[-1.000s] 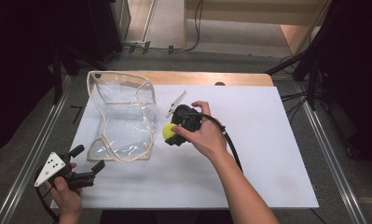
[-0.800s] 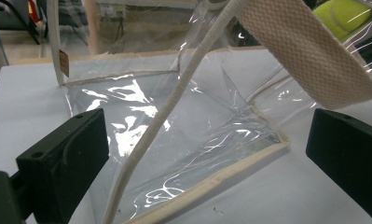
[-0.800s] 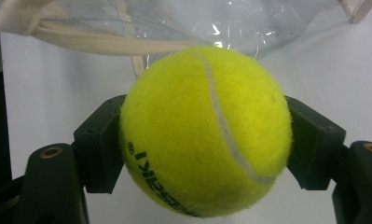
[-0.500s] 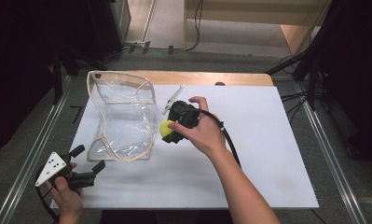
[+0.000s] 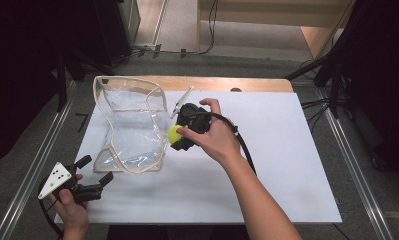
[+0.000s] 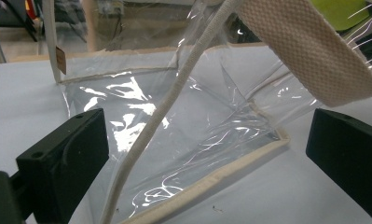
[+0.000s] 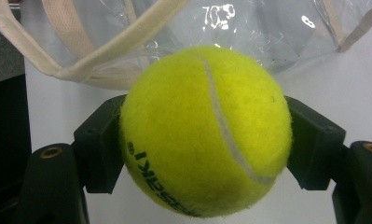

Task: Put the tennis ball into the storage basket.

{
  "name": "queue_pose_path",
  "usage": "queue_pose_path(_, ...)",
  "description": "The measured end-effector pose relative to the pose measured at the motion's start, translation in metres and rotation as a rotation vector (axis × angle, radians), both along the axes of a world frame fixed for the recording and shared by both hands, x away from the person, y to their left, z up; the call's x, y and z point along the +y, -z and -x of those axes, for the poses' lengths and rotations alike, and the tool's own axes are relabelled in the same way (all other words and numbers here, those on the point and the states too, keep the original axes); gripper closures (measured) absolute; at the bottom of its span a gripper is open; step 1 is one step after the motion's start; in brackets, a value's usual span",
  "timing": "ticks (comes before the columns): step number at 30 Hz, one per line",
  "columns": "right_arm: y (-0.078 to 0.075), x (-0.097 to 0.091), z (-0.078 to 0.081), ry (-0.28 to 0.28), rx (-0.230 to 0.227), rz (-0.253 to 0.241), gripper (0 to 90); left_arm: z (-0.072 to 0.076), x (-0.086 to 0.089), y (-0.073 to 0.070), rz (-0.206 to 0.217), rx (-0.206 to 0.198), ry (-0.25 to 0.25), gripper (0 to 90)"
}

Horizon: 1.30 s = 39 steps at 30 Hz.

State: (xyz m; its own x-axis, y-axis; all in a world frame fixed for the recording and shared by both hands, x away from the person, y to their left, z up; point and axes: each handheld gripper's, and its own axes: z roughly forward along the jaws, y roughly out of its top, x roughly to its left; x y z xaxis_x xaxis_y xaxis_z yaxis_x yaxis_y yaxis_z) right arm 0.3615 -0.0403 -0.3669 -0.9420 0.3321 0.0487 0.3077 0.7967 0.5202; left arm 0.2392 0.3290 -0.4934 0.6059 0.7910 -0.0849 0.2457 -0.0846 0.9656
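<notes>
Yellow felt identifies the tennis ball (image 7: 204,133), which sits clamped between the two black jaws of the right gripper (image 5: 179,137), the pads pressing on its left and right flanks with no visible slack. Against the high view of a second ago, the ball and gripper have lifted a little off the white table (image 5: 287,165) and edged toward the clear plastic bag (image 5: 132,125); the ball now hangs just beside the bag's right wall, below the level of its cream-trimmed rim. Judgement: the pick-up is complete and the carry toward the bag opening is under way, with more height probably needed to pass over the rim. The right hand (image 5: 214,137) wraps the gripper body from above. A cream webbing strap (image 6: 305,51) and the bag's piping cross the left gripper view. The left gripper (image 5: 89,180) rests near the bag's lower left corner, jaws standing wide apart, holding nothing and not touching the plastic, in the same place as before.
</notes>
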Motion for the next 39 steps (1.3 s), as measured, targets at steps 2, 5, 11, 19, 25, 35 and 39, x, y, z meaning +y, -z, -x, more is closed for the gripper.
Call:
queue_pose_path(2,-0.003,0.0,0.0,-0.004,0.001,0.006,22.8,0.0,0.0,0.0,0.0,0.001,0.0,0.0)
queue_pose_path(5,-0.007,0.001,0.0,-0.01,-0.004,0.004,22.8,0.0,0.0,0.0,-0.002,0.003,0.004,0.0)
queue_pose_path(11,-0.014,0.001,0.001,-0.021,-0.013,-0.001,22.8,-0.001,0.0,0.0,-0.004,0.006,0.006,0.0)
queue_pose_path(19,-0.024,0.005,0.002,-0.026,-0.011,0.006,22.8,-0.001,-0.001,0.0,-0.005,0.008,0.009,0.0)
queue_pose_path(25,-0.033,0.008,0.004,-0.03,-0.016,0.001,22.8,-0.001,-0.001,0.0,-0.004,0.008,0.009,0.0)
queue_pose_path(35,-0.039,0.013,0.006,-0.048,-0.017,-0.014,22.8,-0.001,-0.001,0.0,-0.002,0.011,0.008,0.0)
queue_pose_path(39,-0.04,0.016,0.006,-0.055,-0.013,-0.019,22.9,-0.001,-0.001,0.0,-0.007,0.012,0.01,0.0)
